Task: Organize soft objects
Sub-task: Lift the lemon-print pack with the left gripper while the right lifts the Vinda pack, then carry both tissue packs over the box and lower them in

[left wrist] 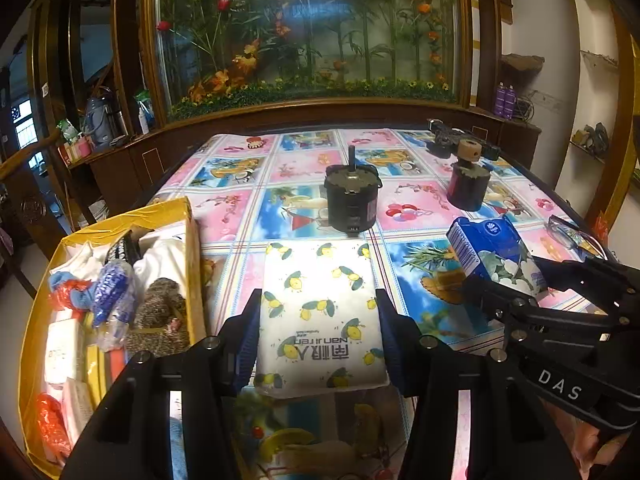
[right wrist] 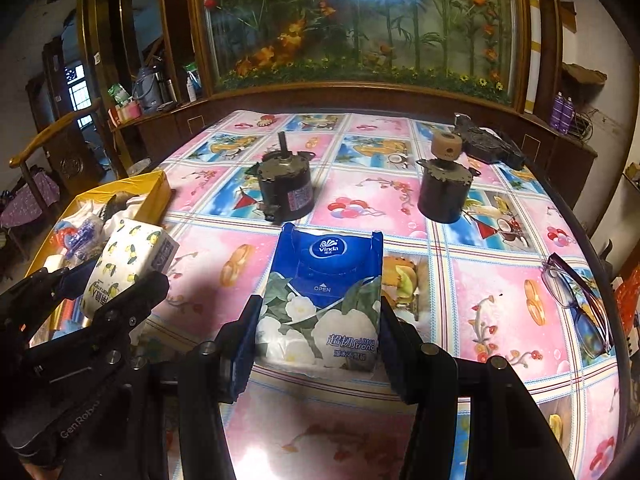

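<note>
Jaws of my left gripper clamp a white tissue pack printed with lemons, held above the bench, whose cloth shows pink and blue fruit panels. My right gripper has its jaws pressed on both sides of a blue Vinda tissue pack with white flowers, also lifted off the cloth. From the left wrist view, the blue pack sits to the right of the lemon pack, apart from it. At the bench's left edge stands a yellow box already holding soft goods: white cloth, a knitted grey item, blue and orange bundles, small tissue packs. Beyond the two packs, two dark cylindrical motors stand upright on the cloth, well apart. A pair of glasses lies near the right edge. Behind the bench rises a glass case of artificial flowers.
</note>
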Motion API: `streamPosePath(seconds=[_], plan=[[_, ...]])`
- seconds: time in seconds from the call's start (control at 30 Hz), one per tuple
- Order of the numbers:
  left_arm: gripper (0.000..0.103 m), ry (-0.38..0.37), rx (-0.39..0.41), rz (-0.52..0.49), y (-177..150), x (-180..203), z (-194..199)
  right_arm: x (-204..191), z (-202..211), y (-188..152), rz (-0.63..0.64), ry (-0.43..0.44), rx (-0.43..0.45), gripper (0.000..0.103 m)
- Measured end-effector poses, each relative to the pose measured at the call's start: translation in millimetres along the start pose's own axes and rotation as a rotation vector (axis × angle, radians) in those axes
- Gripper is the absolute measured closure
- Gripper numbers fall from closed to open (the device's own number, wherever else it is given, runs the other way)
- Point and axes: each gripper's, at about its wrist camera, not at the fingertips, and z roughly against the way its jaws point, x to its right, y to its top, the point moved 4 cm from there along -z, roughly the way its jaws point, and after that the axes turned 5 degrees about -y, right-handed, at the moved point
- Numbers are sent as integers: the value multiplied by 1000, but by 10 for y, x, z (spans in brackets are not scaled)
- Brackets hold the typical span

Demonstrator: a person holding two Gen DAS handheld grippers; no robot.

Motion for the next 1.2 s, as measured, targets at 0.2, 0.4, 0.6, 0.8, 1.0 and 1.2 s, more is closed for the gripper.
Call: streamPosePath(seconds=[0.2,0.4,0.6,0.8,1.0,1.2], plan=[[51,7,28,45,8,-215,191,-264,107,58,47,24,16,45],[51,32,51,101,2,-528,353,-576,154,115,99,54,26,45],[51,72,64,175,-58,-947,488,-982,151,173,163,101,26,44],[51,132,48,266,-217,-1487,560,-1422,168,209,237,156,35,44],[51,193,10,346,-430,-1996,600,-1905,133,194,303,234,23,44],[51,208,-36,385,-624,-2217,556,-2319,22,89,363,297,-6,44]])
